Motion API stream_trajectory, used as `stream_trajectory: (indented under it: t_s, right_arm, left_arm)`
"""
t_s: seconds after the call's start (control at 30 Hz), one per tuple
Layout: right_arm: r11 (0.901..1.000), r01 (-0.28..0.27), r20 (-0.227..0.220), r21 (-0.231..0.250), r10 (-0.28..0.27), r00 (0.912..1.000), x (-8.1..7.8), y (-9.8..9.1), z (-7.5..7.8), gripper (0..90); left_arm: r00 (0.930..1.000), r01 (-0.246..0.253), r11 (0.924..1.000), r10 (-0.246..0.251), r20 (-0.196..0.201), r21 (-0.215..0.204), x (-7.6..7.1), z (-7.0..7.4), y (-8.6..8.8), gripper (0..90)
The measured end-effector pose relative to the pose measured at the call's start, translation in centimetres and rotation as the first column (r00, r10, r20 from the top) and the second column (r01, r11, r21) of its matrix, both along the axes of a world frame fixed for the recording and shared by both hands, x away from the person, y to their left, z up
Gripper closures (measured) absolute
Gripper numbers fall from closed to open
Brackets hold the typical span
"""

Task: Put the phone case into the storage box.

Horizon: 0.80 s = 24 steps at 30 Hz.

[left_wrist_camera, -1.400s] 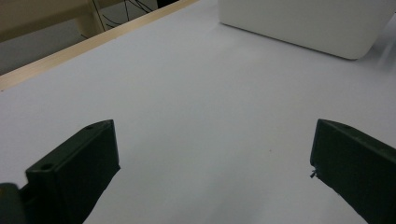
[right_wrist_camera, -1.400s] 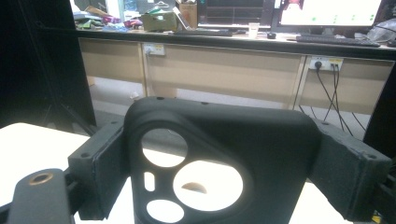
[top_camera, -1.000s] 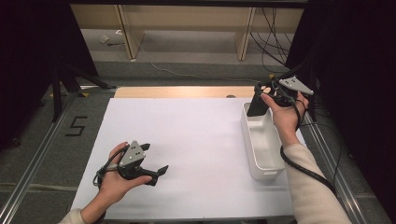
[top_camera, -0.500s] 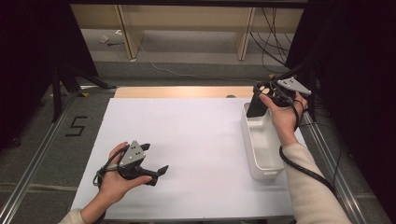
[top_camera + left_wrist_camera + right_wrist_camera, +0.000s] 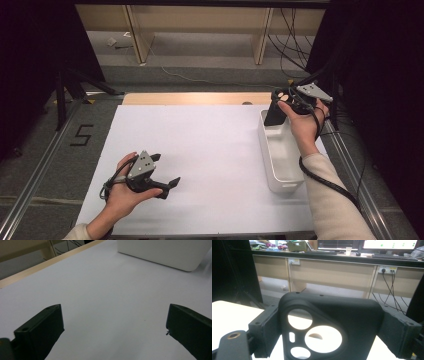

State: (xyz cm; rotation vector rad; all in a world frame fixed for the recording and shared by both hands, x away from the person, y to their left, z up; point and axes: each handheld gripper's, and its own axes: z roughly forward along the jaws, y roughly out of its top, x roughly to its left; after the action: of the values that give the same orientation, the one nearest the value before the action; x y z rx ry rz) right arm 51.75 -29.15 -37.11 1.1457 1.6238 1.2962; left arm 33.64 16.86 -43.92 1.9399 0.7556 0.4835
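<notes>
A black phone case (image 5: 273,115) with round camera cut-outs hangs above the far end of the white bin (image 5: 266,148). My right gripper (image 5: 281,100) is shut on its top edge. In the right gripper view the phone case (image 5: 357,315) sits squeezed between both jaws of the right gripper (image 5: 332,326). At the near left of the white table sheet (image 5: 210,145) my left gripper (image 5: 166,170) rests low, held in a hand. Its jaws stand wide apart, and in the left gripper view the left gripper (image 5: 115,327) has only bare sheet between them.
The white bin (image 5: 162,252) is long and lies along the table's right edge. Its inside looks bare. A wooden strip (image 5: 195,98) borders the far edge of the sheet. Metal rails (image 5: 30,175) run down both sides, and cables (image 5: 290,30) hang beyond the far right.
</notes>
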Motion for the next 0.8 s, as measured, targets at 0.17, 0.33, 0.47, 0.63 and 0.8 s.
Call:
stream_trajectory:
  t_s: [0.17, 0.33, 0.47, 0.63, 0.8]
  right_arm:
    - [1.0, 0.0, -0.005, -0.004, 0.0, 1.0, 0.03, 0.04, -0.09, 14.9]
    - [1.0, -0.002, -0.007, -0.005, 0.002, 1.0, 0.13, 0.1, -0.18, 14.9]
    - [1.0, -0.001, -0.011, -0.009, 0.001, 0.9999, 0.23, 0.15, -0.26, 14.9]
    - [0.9999, -0.002, -0.015, -0.011, 0.001, 0.9999, 0.33, 0.18, -0.33, 14.9]
    - [0.9999, -0.001, -0.018, -0.013, 0.0, 0.9998, 0.41, 0.2, -0.42, 14.9]
  left_arm:
    - [1.0, 0.001, 1.0, -0.001, 0.0, 0.001, 0.01, 0.0, 0.0, 0.8]
    - [1.0, 0.0, 1.0, 0.0, 0.0, -0.001, 0.0, 0.01, 0.0, 0.8]
    - [1.0, 0.0, 1.0, 0.0, 0.0, -0.002, 0.01, 0.0, 0.02, 0.8]
    - [1.0, 0.001, 1.0, -0.001, 0.0, -0.001, 0.01, -0.01, 0.01, 0.8]
    - [1.0, 0.001, 1.0, -0.001, 0.0, -0.002, 0.0, 0.0, 0.01, 0.8]
